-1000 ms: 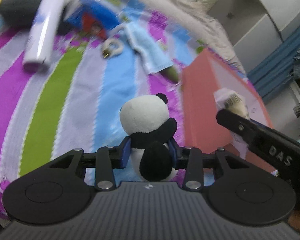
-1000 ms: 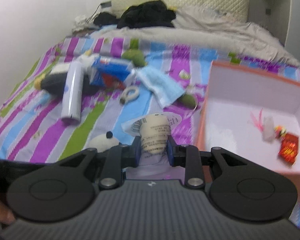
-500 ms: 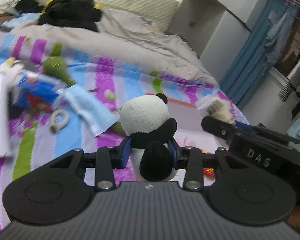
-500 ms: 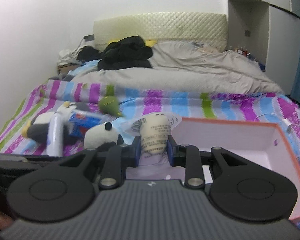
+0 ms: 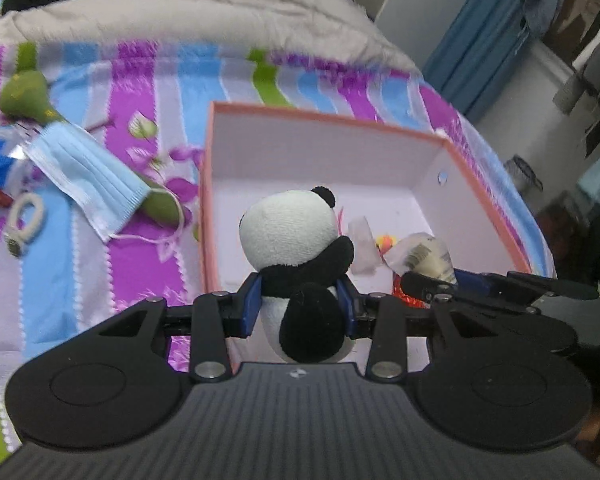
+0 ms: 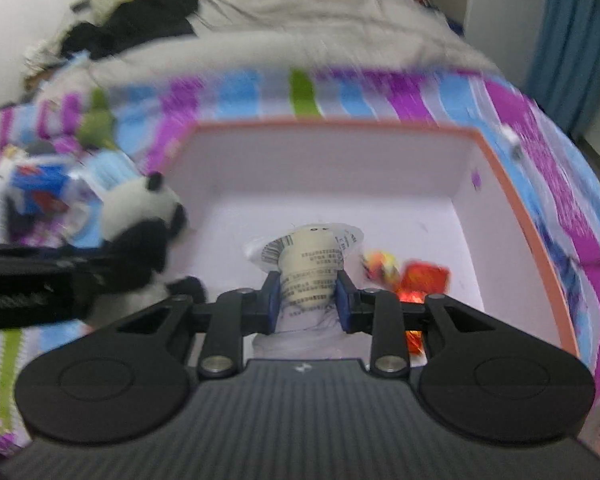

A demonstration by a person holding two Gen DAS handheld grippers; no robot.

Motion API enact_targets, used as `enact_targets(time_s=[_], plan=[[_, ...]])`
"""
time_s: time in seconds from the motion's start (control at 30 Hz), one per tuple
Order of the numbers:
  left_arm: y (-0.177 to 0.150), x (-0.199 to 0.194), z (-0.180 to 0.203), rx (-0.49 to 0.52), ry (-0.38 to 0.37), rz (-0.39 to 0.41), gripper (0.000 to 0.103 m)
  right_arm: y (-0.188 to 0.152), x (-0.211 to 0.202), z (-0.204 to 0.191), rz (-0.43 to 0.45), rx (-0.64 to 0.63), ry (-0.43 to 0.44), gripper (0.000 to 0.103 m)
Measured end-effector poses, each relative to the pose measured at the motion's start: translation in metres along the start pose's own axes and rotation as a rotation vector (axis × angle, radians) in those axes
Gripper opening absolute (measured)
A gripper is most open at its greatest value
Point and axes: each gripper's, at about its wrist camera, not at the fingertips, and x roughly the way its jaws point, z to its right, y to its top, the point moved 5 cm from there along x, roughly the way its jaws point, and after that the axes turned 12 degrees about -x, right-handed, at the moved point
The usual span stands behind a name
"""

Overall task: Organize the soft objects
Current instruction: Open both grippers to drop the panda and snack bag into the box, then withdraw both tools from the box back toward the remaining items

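My left gripper (image 5: 300,306) is shut on a small black-and-white panda plush (image 5: 296,252), held above the near-left corner of an orange box with a white inside (image 5: 484,196). My right gripper (image 6: 307,300) is shut on a cream soft toy in a clear printed wrapper (image 6: 310,264), hanging over the middle of the same box (image 6: 512,200). The panda (image 6: 140,216) and the left gripper show blurred at the left of the right wrist view. The wrapped toy (image 5: 424,254) and right gripper (image 5: 452,280) appear at the right in the left wrist view.
Inside the box lie a red foil packet (image 6: 424,280) and a small yellow-orange item (image 6: 380,266). On the striped bedspread to the left are a blue face mask (image 5: 88,176), a green plush (image 5: 24,94) and a white ring (image 5: 24,216). A grey duvet (image 5: 180,12) is behind.
Both grippers have travelled right from over the bedspread to above the open box, each carrying its toy. The box interior now fills both views.
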Motion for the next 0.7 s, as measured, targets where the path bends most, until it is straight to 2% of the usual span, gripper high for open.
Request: enact_targets(time_s=[0.17, 0.33, 0.43, 0.47, 0.53, 0.7], plan=[[-0.007, 0.027, 0.005, 0.011, -0.001, -0.05, 0.045, -0.026, 0.024, 0.019, -0.068, 0.047, 0.013, 0.032], [-0.01, 0.037, 0.003, -0.002, 0.011, -0.058, 0.049, -0.036, 0.03, 0.025, -0.07, 0.072, 0.021, 0.038], [-0.011, 0.035, 0.005, 0.006, 0.018, -0.045, 0.058, -0.034, 0.025, 0.022, -0.067, 0.066, 0.021, 0.05], [-0.011, 0.032, 0.008, 0.013, -0.005, -0.038, 0.062, -0.033, 0.023, 0.022, -0.064, 0.068, 0.019, 0.053], [-0.011, 0.024, 0.012, 0.018, -0.025, -0.018, 0.063, -0.029, 0.018, 0.023, -0.049, 0.073, 0.025, 0.054], [-0.01, -0.008, 0.017, 0.045, -0.017, 0.061, 0.063, -0.02, -0.011, 0.019, 0.024, 0.082, 0.032, 0.054]])
